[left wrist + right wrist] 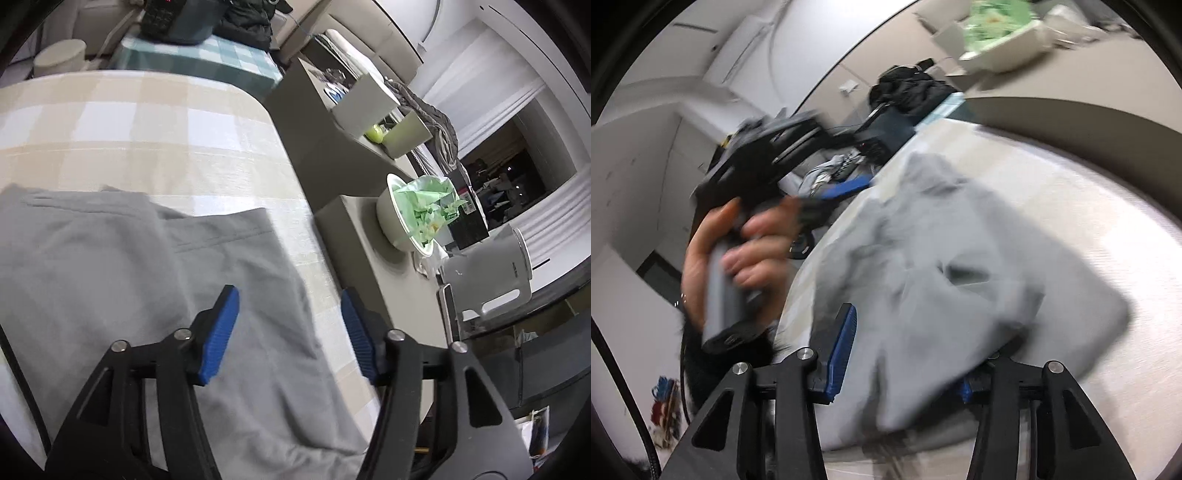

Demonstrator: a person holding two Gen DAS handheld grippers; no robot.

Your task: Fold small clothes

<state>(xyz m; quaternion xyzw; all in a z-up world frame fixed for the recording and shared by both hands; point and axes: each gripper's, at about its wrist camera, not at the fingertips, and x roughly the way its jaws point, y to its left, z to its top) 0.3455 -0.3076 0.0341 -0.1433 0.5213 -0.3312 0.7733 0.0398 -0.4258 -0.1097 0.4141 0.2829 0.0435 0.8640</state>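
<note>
A light grey garment [122,258] lies partly folded on a table with a beige and white checked cloth [140,122]. My left gripper [290,314] is open and empty, its blue pads [221,328] hovering over the garment's right edge near the table's edge. In the blurred right wrist view the same grey garment [942,266] lies bunched in front of my right gripper [908,350], whose jaws stand wide apart with cloth between them; the right pad is hidden under the cloth. The left gripper [846,190] and the hand holding it show at the left.
Beside the table stands a grey counter [362,236] with a white bowl of green scraps [417,218], a white kettle [491,269] and boxes. A second table with a teal checked cloth [207,55] and dark bags stands behind.
</note>
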